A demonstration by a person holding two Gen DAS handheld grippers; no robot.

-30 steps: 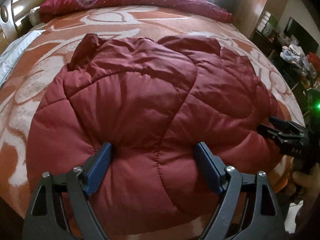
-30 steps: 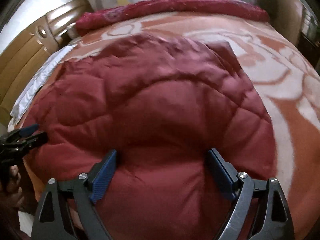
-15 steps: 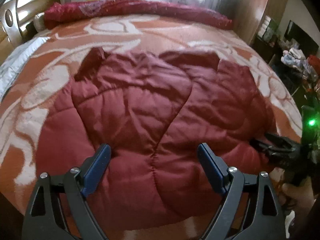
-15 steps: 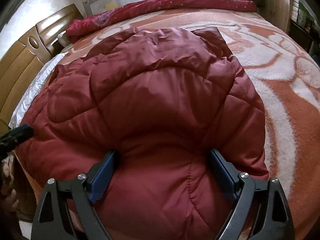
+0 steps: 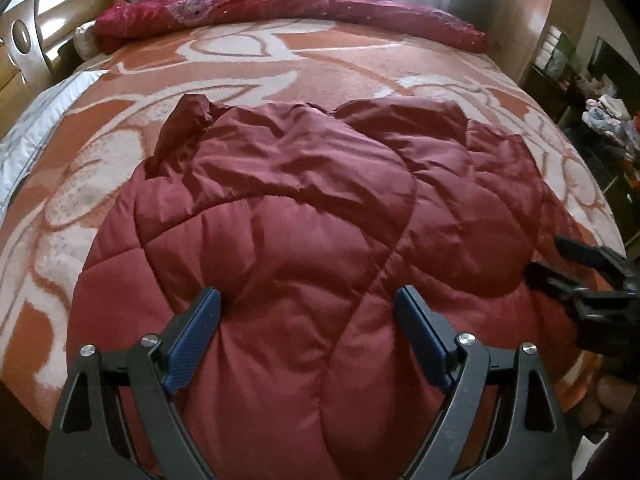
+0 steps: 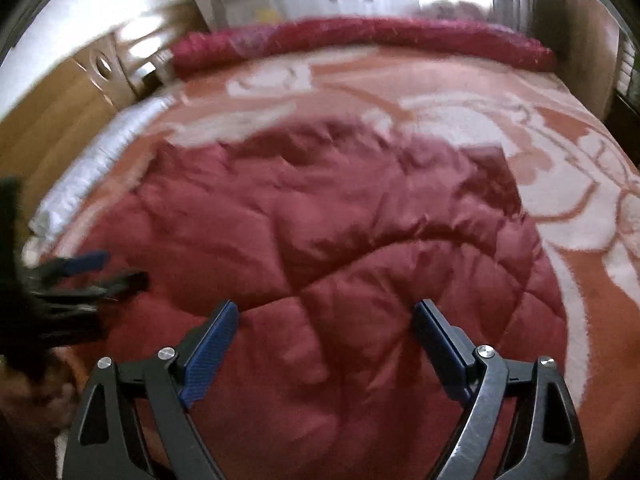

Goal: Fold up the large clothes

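Pulled back from the red quilted jacket [image 5: 304,248], both left gripper [image 5: 307,320] and right gripper [image 6: 325,332] gape wide, empty.

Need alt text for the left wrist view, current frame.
A dark red quilted jacket lies spread on a bed with an orange and white blanket. The left gripper is open above its near edge; the right gripper enters from the right edge.
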